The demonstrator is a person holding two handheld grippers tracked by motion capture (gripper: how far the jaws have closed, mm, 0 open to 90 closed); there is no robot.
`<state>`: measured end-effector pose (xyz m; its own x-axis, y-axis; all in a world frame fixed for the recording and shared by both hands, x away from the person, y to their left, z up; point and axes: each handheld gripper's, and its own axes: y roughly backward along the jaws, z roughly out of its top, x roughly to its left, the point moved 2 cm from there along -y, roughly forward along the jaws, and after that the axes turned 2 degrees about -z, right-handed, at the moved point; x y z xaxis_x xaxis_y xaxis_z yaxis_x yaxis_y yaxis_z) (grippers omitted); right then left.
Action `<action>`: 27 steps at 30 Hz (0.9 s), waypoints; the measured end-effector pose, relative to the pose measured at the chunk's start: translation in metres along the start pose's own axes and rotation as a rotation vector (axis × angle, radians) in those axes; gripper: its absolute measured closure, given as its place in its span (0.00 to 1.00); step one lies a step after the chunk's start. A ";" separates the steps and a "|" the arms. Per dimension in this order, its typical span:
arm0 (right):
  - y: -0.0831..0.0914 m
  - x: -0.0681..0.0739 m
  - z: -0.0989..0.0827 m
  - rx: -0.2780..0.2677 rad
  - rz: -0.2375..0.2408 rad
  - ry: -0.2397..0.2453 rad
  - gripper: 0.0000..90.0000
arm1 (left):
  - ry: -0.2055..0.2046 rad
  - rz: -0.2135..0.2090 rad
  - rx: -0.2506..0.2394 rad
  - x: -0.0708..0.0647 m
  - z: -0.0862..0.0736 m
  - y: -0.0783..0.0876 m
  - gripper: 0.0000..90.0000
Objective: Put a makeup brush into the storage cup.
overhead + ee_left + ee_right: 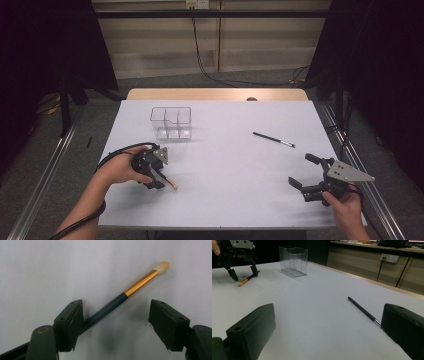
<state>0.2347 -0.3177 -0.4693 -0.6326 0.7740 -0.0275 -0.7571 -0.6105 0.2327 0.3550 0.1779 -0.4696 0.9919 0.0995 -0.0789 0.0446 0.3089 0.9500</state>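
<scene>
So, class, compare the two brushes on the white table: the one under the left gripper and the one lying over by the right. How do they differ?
The gold-banded brush has a dark handle, a gold ferrule and a pale fluffy tip; the thin black brush is slimmer, with a short silver ferrule. The gold-banded brush lies between the open jaws of the left gripper; the thin black brush lies untouched, apart from the right gripper. Both lie flat on the table.

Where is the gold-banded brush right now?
The gold-banded brush lies flat on the white table at its near left, between the left gripper's open jaws, below the clear organizer in the high view.
</scene>
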 end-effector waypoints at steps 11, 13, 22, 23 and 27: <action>0.000 0.000 0.000 0.000 0.002 0.000 0.00 | 0.034 0.004 0.069 -0.001 0.011 0.003 0.63; 0.001 0.000 0.000 0.001 0.001 0.000 0.00 | 0.058 0.008 0.086 0.000 0.013 0.003 0.68; 0.001 0.000 0.000 0.001 0.001 0.000 0.00 | 0.140 0.019 0.117 0.003 0.017 0.003 0.93; 0.001 0.000 0.000 0.002 0.000 0.002 0.00 | 0.149 0.019 0.119 0.003 0.017 0.003 0.93; 0.001 0.000 0.000 0.002 0.001 0.002 0.00 | 0.174 0.011 0.128 0.005 0.019 0.003 0.92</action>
<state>0.2337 -0.3185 -0.4693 -0.6335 0.7732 -0.0295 -0.7562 -0.6107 0.2350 0.3620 0.1617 -0.4619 0.9575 0.2674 -0.1084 0.0594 0.1851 0.9809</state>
